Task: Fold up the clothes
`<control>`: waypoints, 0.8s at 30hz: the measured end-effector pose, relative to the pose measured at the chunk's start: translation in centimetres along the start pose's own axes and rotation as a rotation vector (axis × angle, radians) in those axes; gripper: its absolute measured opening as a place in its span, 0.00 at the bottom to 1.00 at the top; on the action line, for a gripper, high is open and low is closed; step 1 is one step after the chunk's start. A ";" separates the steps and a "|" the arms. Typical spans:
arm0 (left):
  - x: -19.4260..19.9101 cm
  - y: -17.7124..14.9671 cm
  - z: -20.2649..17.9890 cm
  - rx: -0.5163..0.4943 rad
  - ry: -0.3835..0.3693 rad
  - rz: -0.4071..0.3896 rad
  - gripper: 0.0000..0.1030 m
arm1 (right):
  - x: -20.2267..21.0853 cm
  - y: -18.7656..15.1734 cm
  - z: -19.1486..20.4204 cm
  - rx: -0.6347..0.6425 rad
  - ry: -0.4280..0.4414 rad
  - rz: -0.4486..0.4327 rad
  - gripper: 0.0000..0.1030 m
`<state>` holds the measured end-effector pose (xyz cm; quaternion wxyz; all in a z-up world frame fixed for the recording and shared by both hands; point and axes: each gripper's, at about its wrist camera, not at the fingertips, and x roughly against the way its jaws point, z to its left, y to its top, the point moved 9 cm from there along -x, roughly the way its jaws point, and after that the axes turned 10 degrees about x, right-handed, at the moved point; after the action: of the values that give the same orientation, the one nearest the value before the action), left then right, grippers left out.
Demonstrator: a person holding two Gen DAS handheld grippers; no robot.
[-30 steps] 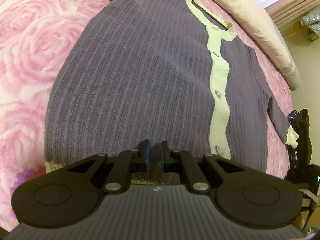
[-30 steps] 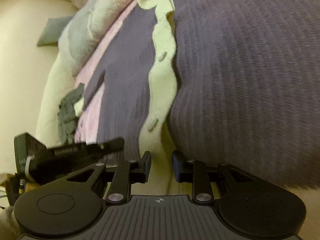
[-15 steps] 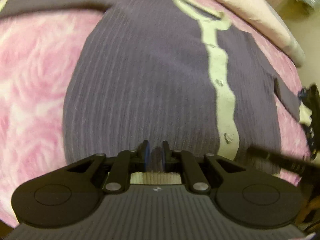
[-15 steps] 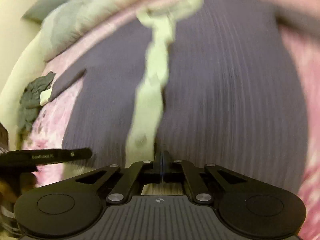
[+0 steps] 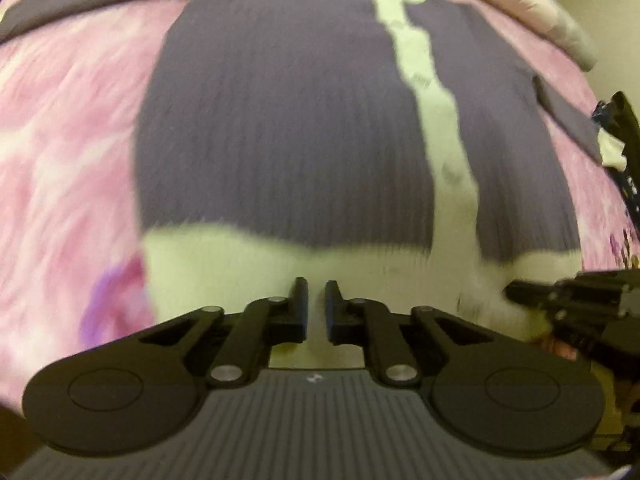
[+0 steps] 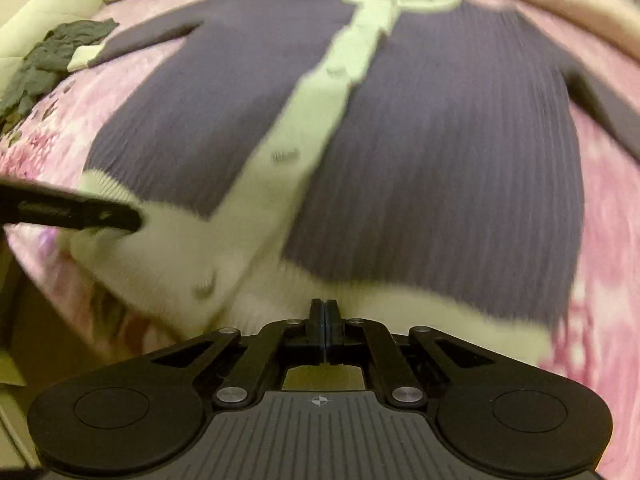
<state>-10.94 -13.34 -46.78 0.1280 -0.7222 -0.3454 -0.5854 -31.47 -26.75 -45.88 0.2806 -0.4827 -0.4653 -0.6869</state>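
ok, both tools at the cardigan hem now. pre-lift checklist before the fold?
1. Right tool shut on the cream hem: ok, fingers together with the band at the tips.
2. Left tool gripping the hem: not ok, fingers a little apart, fabric only in front of them.
3. Cardigan lying flat, button band up: ok.
4. Sleeves spread out to the sides: ok, one sleeve lies across the pink bedding.
5. Fold path clear: cannot tell, frames are motion-blurred; the grey cloth pile sits off to the side.
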 end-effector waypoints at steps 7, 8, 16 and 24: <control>1.5 2.9 0.6 0.023 0.023 -0.115 0.13 | 2.5 2.7 -3.5 -0.079 -0.095 -0.085 0.03; 0.9 3.1 1.1 0.041 0.040 -0.108 0.13 | 2.2 3.0 -4.2 -0.095 -0.119 -0.092 0.09; 0.9 -2.3 2.6 0.147 0.118 0.088 0.13 | 1.7 -4.0 -4.2 -0.088 -0.121 0.153 0.74; 7.4 0.6 -1.2 0.204 0.137 0.082 0.18 | 7.6 -1.8 -8.3 -0.396 -0.086 0.163 0.74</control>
<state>-10.89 -11.87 -39.39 0.2480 -0.6773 -0.3635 -0.5896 -39.14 -33.10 -40.30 0.2148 -0.5932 -0.2925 -0.7186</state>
